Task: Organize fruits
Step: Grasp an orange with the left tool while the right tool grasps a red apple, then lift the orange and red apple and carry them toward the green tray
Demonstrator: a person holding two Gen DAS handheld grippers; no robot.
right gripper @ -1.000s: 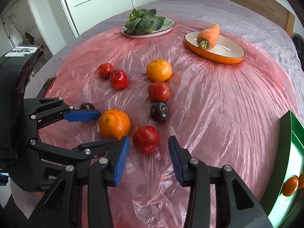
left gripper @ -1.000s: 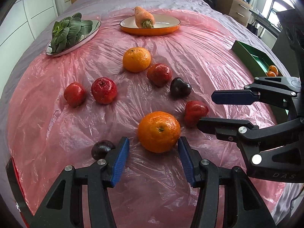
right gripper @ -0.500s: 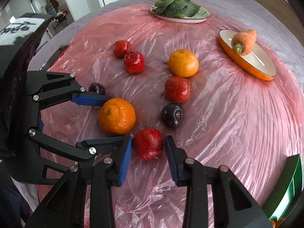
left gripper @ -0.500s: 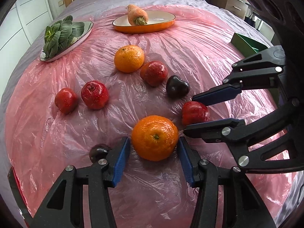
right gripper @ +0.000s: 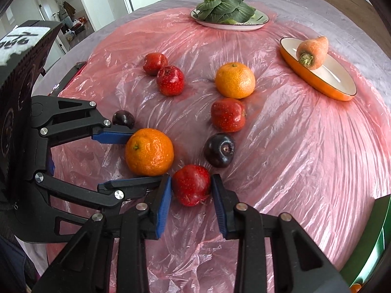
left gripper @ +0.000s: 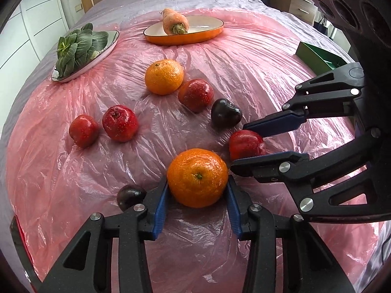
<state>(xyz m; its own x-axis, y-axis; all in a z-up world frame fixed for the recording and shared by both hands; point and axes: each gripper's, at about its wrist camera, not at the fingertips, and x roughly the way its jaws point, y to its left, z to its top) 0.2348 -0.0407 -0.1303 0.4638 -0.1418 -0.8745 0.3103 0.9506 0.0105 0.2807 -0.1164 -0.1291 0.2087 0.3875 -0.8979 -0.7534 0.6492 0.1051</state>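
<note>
Fruits lie on a pink plastic sheet. My left gripper [left gripper: 197,188] has its blue pads against both sides of a near orange [left gripper: 197,177], which rests on the sheet; it also shows in the right wrist view [right gripper: 149,151]. My right gripper [right gripper: 191,190] has closed around a red apple [right gripper: 191,185], pads touching both sides; the apple also shows in the left wrist view [left gripper: 245,144]. A second orange [left gripper: 163,76], three more red apples [left gripper: 195,94] [left gripper: 119,123] [left gripper: 83,130] and two dark plums [left gripper: 226,116] [left gripper: 130,196] lie around.
An orange dish [left gripper: 183,33] holds a carrot [left gripper: 174,22] at the back. A plate of green bok choy [left gripper: 80,46] sits back left. A green tray [left gripper: 317,56] stands at the right edge, with small oranges in it [right gripper: 355,288].
Both grippers moved forward and closed. The left pads now touch the near orange; the right pads now touch the red apple.
</note>
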